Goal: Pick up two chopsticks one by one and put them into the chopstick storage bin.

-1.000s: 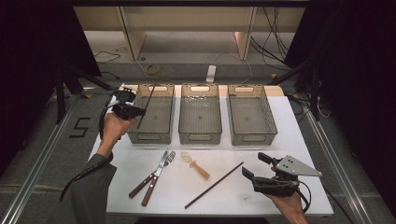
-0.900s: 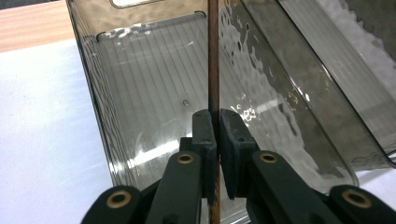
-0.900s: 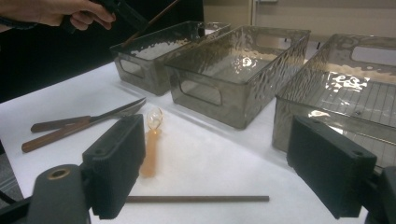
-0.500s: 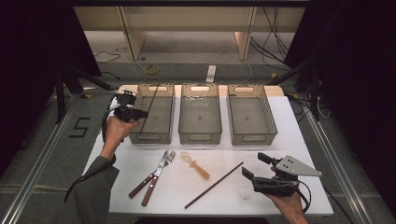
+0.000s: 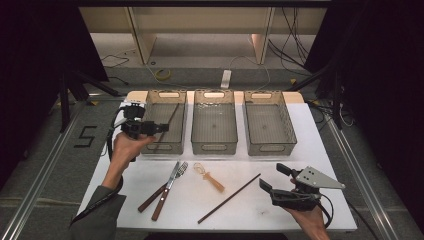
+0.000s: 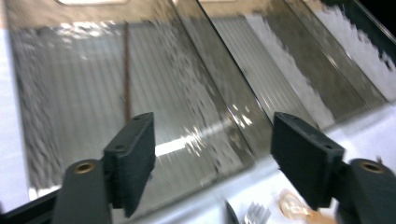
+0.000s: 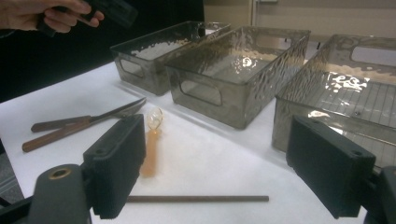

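My left gripper [image 5: 159, 128] hovers open over the near left part of the left bin [image 5: 176, 98], with nothing between its jaws [image 6: 212, 154]. A brown chopstick [image 6: 126, 70] lies inside that bin [image 6: 60, 93], leaning along its floor [image 5: 168, 125]. My right gripper [image 5: 275, 178] is open and empty, low over the table's near right. Ahead of it [image 7: 215, 163] a second brown chopstick [image 7: 196, 198] lies on the white table, also in the high view [image 5: 230, 197]. A clear orange spoon [image 5: 209, 176] [image 7: 151, 144] and a wooden-handled knife and fork [image 5: 164, 190] [image 7: 84, 123] lie left of it.
Three clear grey bins stand in a row at the back: the left one, a middle bin [image 5: 214, 146] and a right bin [image 5: 270, 145], both bare inside. The white table [image 5: 320, 150] ends close behind my right hand. Dark curtains and floor cables surround it.
My left gripper has drawn back and a little right, from the left bin's far corner to its near part. The right gripper has stayed still.
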`<state>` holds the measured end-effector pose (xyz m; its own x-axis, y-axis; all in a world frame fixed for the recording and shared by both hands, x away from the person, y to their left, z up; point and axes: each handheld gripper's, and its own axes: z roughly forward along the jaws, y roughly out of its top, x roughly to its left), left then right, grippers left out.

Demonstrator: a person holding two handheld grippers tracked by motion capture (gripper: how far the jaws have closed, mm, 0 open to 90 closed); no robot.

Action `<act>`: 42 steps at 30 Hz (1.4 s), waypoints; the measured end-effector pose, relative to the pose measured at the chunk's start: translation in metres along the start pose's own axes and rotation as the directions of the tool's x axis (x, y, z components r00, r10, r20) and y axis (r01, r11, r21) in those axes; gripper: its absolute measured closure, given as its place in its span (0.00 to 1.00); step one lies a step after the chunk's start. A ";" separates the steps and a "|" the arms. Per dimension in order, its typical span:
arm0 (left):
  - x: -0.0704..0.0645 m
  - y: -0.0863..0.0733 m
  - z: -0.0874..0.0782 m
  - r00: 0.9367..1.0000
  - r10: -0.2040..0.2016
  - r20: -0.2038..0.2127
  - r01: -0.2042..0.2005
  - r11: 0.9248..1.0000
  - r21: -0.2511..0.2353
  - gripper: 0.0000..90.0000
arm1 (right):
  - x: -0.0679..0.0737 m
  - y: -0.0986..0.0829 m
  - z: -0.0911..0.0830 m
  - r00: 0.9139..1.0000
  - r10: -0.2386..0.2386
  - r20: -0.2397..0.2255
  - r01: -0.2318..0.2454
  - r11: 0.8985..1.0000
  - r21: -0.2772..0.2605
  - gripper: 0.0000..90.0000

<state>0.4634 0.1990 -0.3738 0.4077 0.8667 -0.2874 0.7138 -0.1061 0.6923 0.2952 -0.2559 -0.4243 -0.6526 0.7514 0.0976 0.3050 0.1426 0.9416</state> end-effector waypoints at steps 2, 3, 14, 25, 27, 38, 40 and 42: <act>-0.008 -0.004 -0.003 0.999 0.013 0.032 -0.012 1.000 -0.008 0.29 | 0.001 0.000 0.000 1.000 -0.006 0.000 0.006 1.000 0.001 0.23; -0.012 -0.006 -0.003 0.999 0.024 0.046 -0.024 1.000 0.004 0.28 | 0.002 0.000 0.000 1.000 -0.014 0.001 0.014 1.000 -0.001 0.23; -0.058 -0.021 0.000 0.984 0.160 0.078 -0.167 0.982 0.085 0.17 | 0.002 0.001 -0.002 1.000 -0.019 0.001 0.019 1.000 -0.004 0.23; -0.090 -0.040 0.014 0.969 0.231 0.089 -0.244 0.953 0.181 0.17 | 0.002 0.001 -0.001 1.000 -0.020 0.000 0.020 1.000 0.004 0.23; -0.095 -0.046 0.016 0.967 0.229 0.109 -0.247 0.950 0.189 0.17 | 0.002 0.001 -0.001 1.000 -0.019 -0.001 0.019 1.000 -0.001 0.23; -0.123 -0.062 0.017 0.951 0.285 0.123 -0.308 0.918 0.251 0.17 | 0.002 0.001 -0.001 1.000 -0.022 -0.001 0.022 1.000 0.001 0.23; -0.126 -0.064 0.015 0.948 0.289 0.131 -0.314 0.913 0.261 0.18 | 0.002 0.001 -0.001 1.000 -0.023 -0.003 0.023 1.000 0.005 0.23; -0.131 -0.066 0.016 0.943 0.302 0.143 -0.331 0.904 0.273 0.18 | 0.002 0.001 -0.001 1.000 -0.022 -0.002 0.022 1.000 0.004 0.23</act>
<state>0.3718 0.0845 -0.3925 0.6810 0.7153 -0.1568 0.6655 -0.5152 0.5401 0.2935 -0.2548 -0.4230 -0.6607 0.7465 0.0782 0.2934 0.1610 0.9423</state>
